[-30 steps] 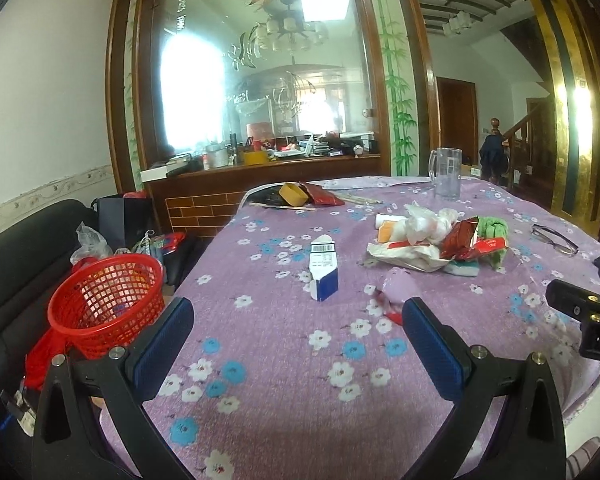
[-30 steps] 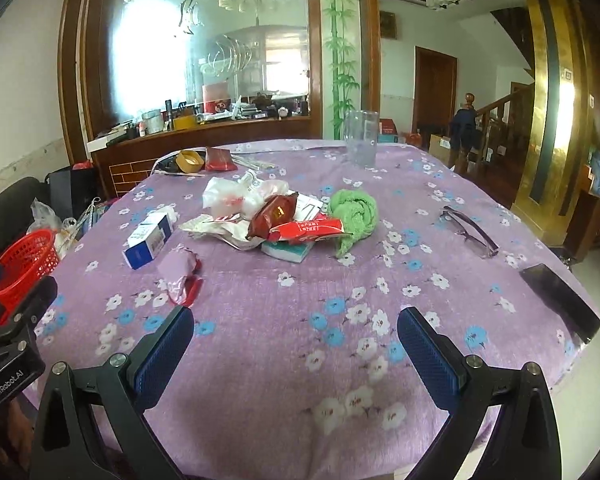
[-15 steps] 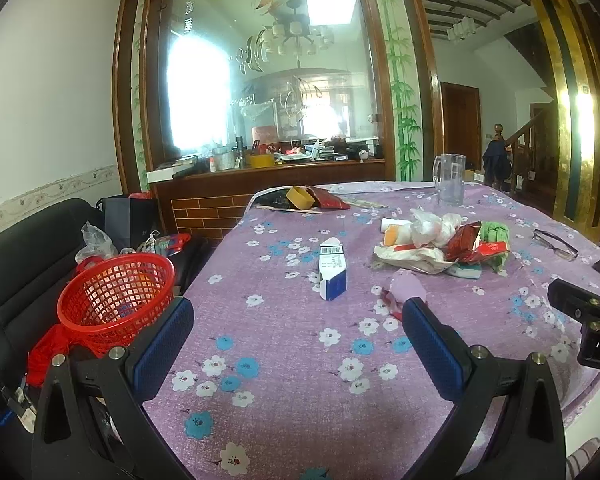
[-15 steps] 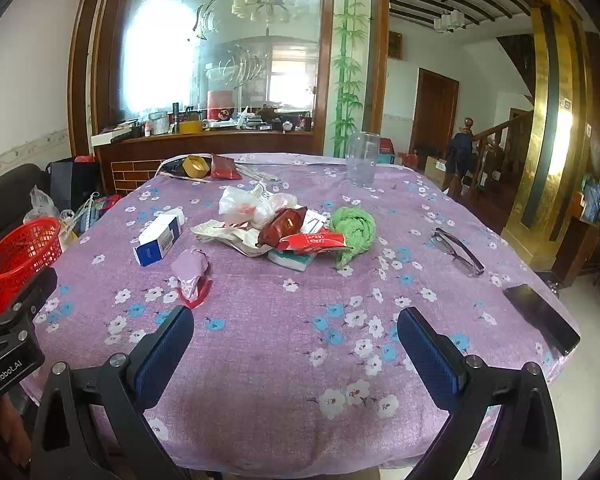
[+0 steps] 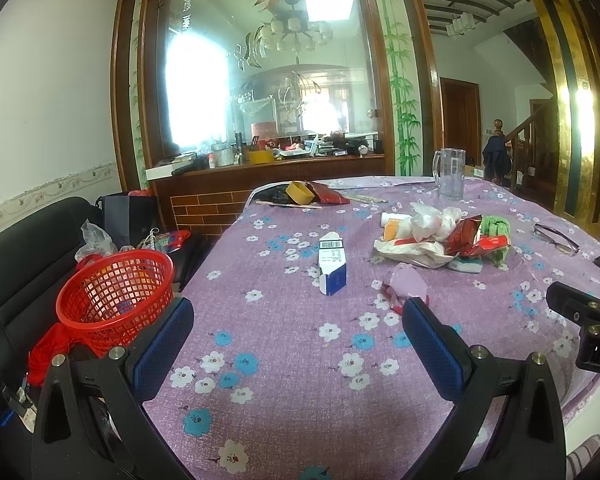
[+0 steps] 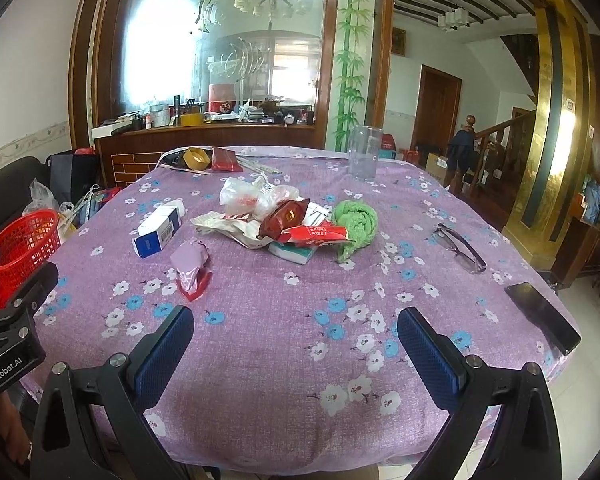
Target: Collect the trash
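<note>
Plainly: left gripper (image 5: 298, 334) and right gripper (image 6: 296, 338) both above the near edge of the surface (image 6: 260, 360), fingers spread wide, nothing between them. Trash pile (image 6: 284, 220) at twelve o'clock of the right gripper; blue-and-white box (image 5: 332, 262) and crumpled pink wrapper (image 5: 406, 286) nearer. Red basket (image 5: 114, 294) off the surface at nine o'clock, on a black sofa (image 5: 16, 264).

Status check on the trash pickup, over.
Left gripper and right gripper both open, empty. Crumpled pink wrapper nearest, wrapper pile behind it. Red mesh basket off table's left edge. Nothing blocking.
</note>
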`<state>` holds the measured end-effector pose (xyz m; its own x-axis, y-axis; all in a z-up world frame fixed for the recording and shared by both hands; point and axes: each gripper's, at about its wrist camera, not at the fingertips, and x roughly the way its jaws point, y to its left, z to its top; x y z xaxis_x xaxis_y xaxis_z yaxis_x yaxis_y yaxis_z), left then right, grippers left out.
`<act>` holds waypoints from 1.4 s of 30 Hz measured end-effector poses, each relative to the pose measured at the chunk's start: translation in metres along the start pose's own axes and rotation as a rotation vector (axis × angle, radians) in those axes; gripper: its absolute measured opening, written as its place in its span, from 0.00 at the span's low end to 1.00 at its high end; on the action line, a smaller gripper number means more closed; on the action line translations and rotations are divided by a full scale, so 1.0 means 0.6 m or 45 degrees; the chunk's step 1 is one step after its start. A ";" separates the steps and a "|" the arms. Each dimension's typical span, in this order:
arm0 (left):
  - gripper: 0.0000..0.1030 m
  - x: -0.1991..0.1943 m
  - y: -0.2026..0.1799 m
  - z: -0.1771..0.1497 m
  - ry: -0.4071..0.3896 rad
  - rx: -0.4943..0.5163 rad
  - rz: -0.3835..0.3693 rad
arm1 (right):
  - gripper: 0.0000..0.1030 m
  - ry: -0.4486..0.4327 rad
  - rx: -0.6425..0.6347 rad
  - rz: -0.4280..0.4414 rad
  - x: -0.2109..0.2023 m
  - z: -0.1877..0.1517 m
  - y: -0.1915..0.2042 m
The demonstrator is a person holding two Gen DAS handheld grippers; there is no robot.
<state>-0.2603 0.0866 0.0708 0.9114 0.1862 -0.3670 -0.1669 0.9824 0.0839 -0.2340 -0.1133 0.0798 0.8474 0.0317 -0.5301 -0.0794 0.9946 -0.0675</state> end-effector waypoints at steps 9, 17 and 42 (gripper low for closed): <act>1.00 0.002 0.004 0.000 0.008 0.004 -0.002 | 1.00 0.011 0.002 0.004 0.000 -0.001 0.002; 1.00 0.006 0.006 -0.002 0.026 0.008 -0.002 | 1.00 0.033 0.007 0.019 0.004 -0.001 0.004; 1.00 0.147 0.075 0.077 0.352 -0.082 -0.168 | 0.72 0.342 0.055 0.487 0.136 0.035 0.029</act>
<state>-0.1700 0.1466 0.0847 0.7912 0.0451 -0.6098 -0.0853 0.9957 -0.0370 -0.1554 -0.0915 0.0532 0.5951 0.3758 -0.7104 -0.3329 0.9198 0.2077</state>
